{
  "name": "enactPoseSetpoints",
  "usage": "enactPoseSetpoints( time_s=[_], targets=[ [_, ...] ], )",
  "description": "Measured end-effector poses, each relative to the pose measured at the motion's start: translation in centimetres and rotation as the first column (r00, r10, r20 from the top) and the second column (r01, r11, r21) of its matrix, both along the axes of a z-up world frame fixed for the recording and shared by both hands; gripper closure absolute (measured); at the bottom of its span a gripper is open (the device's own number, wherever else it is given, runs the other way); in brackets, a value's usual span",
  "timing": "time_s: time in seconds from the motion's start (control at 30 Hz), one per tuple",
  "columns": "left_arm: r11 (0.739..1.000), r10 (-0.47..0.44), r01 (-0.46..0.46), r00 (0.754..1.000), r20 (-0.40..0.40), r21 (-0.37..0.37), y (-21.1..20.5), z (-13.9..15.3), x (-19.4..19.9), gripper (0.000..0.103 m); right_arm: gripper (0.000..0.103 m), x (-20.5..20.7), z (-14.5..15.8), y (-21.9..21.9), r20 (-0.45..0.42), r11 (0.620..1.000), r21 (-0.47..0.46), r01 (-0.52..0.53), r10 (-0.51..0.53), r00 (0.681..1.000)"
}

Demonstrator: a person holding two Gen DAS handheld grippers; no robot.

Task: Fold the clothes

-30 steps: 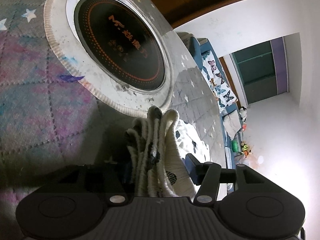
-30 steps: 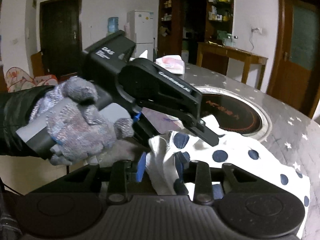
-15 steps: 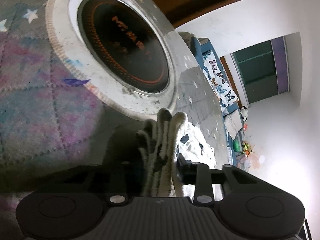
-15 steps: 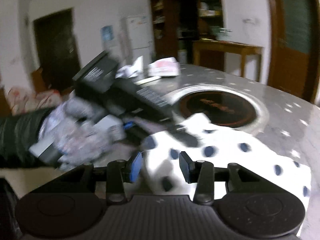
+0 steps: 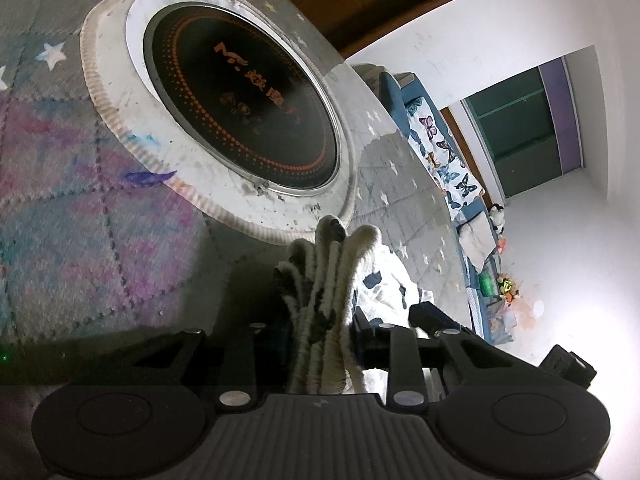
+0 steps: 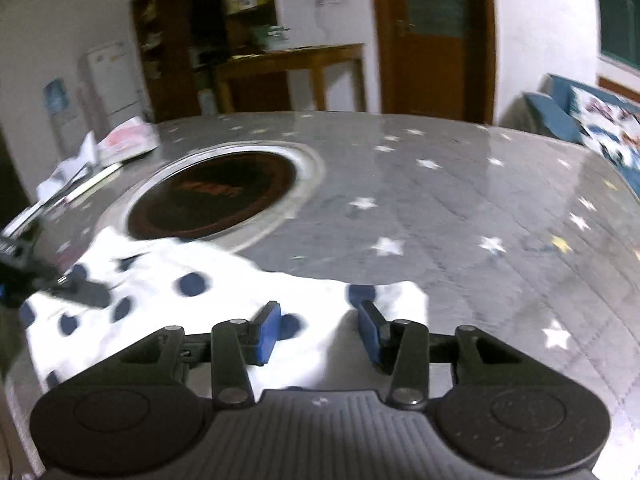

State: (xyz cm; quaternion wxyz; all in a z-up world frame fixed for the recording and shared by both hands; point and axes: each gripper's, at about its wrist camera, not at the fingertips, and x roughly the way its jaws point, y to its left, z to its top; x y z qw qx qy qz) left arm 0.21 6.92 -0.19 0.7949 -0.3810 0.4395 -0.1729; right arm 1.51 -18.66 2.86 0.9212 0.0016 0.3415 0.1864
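- Currently: cloth (image 6: 224, 300), white with dark blue dots, lies spread on the table (image 6: 460, 216), one edge just beside the hob (image 6: 212, 200); several layers show bunched at one end, so some folding seems done; flattening and release seem left, though the stage is a judgement only.
- Left gripper (image 5: 320, 328): clamped on a thick stack of cloth edges; layers stand upright between its fingers like ribbed cords.
- Right gripper (image 6: 318, 332): blue pads (image 6: 266, 334) apart, nothing between them; it hangs over the cloth's near edge, by a corner; picture blurred.
- Cloth: soft, limp, knit-like at the edges; rumpled, not yet a neat rectangle.
- Table: round, glossy grey cover with white stars; quilted pink-purple patch in the left view.
- Hob: round black glass with orange dots, set in a pale ridged ring, scuffed.
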Motion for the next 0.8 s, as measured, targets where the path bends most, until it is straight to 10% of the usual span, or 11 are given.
enactPoseSetpoints(
  time_s=[0.4,0.53,0.8],
  targets=[
    [0.998,-0.018,0.018,1.0,0.009,0.059,-0.4,0.7,0.2,0.072,0.063,-2.6,-0.9,-4.0,-0.062,0.991,0.104,0.089,-0.083,0.995],
    [0.994,-0.026,0.025,1.0,0.007,0.106,-1.2,1.6,0.5,0.072,0.09,-3.7,-1.3,-4.0,-0.065,0.982,0.156,0.104,-0.095,0.993],
    [0.985,-0.092,0.086,0.995,0.033,0.148,-4.3,4.1,2.1,0.074,0.096,-4.0,0.9,-6.3,-0.012,0.971,0.166,0.17,-0.17,0.985]
  ],
)
